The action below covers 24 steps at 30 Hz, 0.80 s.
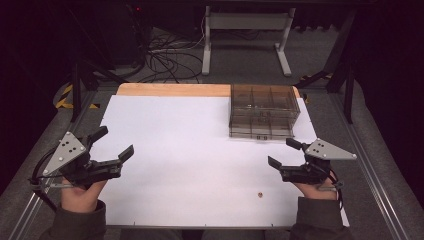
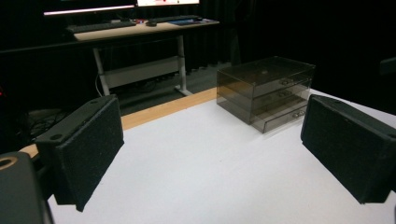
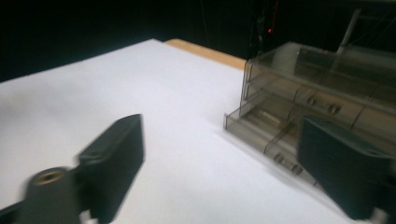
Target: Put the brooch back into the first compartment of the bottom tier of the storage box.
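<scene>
Small smoke-tinted drawer chest (image 1: 262, 111) standing at the far right of the white tabletop (image 1: 190, 150), long side facing the person, bottom drawer pulled a little way out toward the near edge. Lying ahead of the right gripper (image 1: 282, 153) and slightly to its left in the high view, near but apart; well apart from the left gripper (image 1: 114, 143), so right hand clearly the nearer, probably the one to work the drawers. In the right gripper view, chest (image 3: 317, 102) close in front and to the right, drawer fronts with small knobs running off behind the right-hand finger (image 3: 343, 163). Tiny brown item (image 1: 260, 194) resting on the tabletop near the front edge, just left of the right hand, too small to identify. Fingers of both grippers released, spread wide, nothing between them: left pair (image 2: 88, 149) framing bare tabletop with the chest (image 2: 266, 91) farther off to the right. Both hands held low at the near corners, forearms entering from the bottom, grippers roughly level and pointing forward and slightly inward, grey plates on top
</scene>
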{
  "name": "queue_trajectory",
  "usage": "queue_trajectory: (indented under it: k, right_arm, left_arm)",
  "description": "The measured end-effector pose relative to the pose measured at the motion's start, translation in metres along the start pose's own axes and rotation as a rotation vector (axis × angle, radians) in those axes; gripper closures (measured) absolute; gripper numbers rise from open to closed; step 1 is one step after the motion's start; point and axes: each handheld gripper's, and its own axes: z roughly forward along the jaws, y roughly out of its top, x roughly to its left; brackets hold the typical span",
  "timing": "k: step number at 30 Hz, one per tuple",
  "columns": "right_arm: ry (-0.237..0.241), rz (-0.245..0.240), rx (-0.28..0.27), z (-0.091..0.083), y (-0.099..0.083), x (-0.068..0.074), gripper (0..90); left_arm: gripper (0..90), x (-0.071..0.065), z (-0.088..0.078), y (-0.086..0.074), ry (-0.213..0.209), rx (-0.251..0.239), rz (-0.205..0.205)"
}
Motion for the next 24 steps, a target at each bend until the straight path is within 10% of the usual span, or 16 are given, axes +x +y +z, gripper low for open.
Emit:
queue_trajectory:
  k: [24]
  right_arm:
    - [0.083,-0.054,0.245,0.014,-0.04,0.009,44.0]
  left_arm:
    - [6.6,-0.005,-0.005,0.001,-0.016,-0.007,0.005]
